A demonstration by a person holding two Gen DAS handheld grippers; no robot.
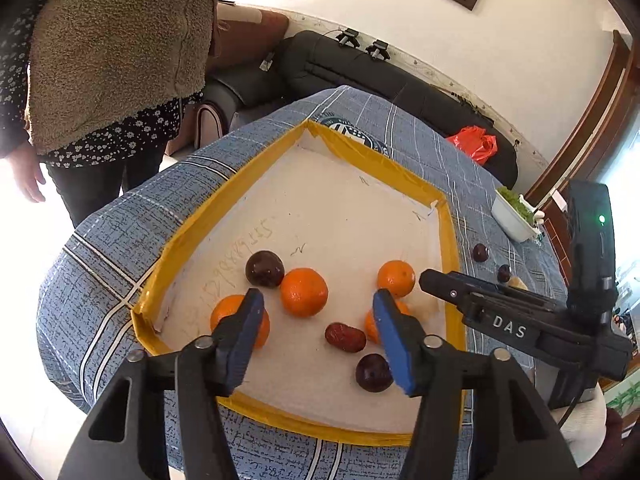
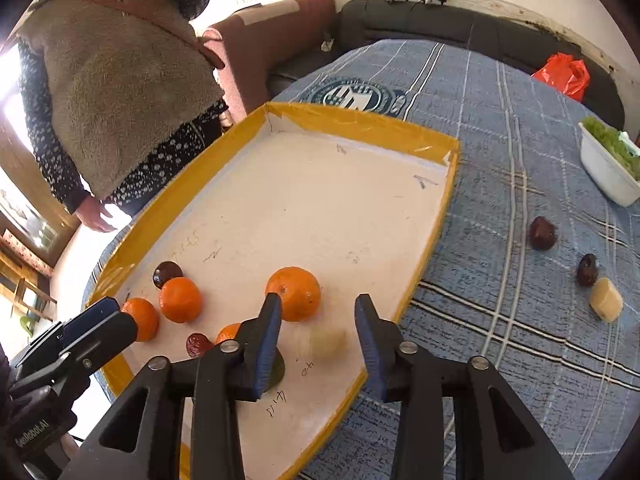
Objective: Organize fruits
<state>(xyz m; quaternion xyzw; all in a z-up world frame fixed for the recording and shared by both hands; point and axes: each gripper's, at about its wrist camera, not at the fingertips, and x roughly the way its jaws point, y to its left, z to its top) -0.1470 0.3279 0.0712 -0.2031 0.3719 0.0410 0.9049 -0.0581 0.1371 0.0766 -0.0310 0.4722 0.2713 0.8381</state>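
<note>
A white tray with a yellow taped rim [image 1: 188, 220] [image 2: 360, 120] lies on the blue checked tablecloth. In it are several oranges [image 1: 304, 292] [image 2: 294, 292], dark plums [image 1: 264, 269] [image 2: 167, 273] and a red date [image 1: 345, 337] [image 2: 198, 345]. A pale blurred fruit piece [image 2: 324, 340] lies in the tray between my right gripper's fingers. My left gripper [image 1: 318, 334] is open above the tray's near part. My right gripper [image 2: 316, 344] is open over the tray's right near corner; it also shows in the left wrist view [image 1: 430, 278]. Two dark dates [image 2: 542, 233] [image 2: 587, 269] and a pale piece [image 2: 606, 299] lie on the cloth to the right.
A white dish of greens [image 2: 608, 172] [image 1: 514, 216] stands at the table's far right. A red bag [image 2: 564, 72] lies on the dark sofa behind. A person in a fleece vest [image 2: 112, 92] stands at the table's left side.
</note>
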